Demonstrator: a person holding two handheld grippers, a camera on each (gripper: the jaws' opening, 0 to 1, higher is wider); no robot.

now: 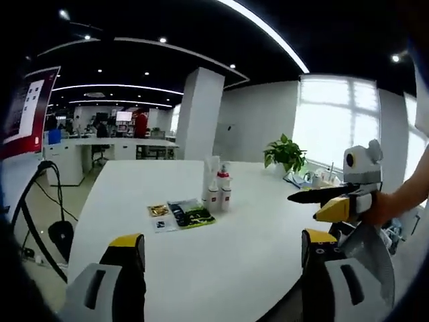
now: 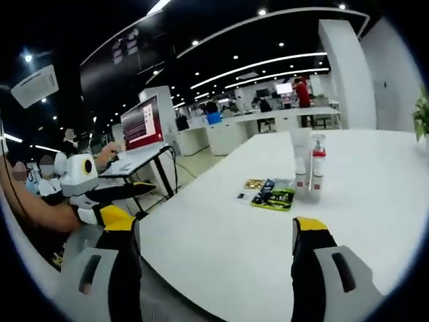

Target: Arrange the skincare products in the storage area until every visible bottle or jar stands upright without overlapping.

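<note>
A cluster of skincare bottles (image 1: 216, 182) is seen upright near the middle of the white table (image 1: 221, 268), with flat sachets (image 1: 181, 215) laid just beside it. The left gripper (image 1: 221, 258) is held wide above the table's near edge, nothing between its jaws. The right gripper (image 2: 214, 248) is likewise spread wide and empty, well apart from the bottles (image 2: 310, 171).

no legible text, labels too small
</note>
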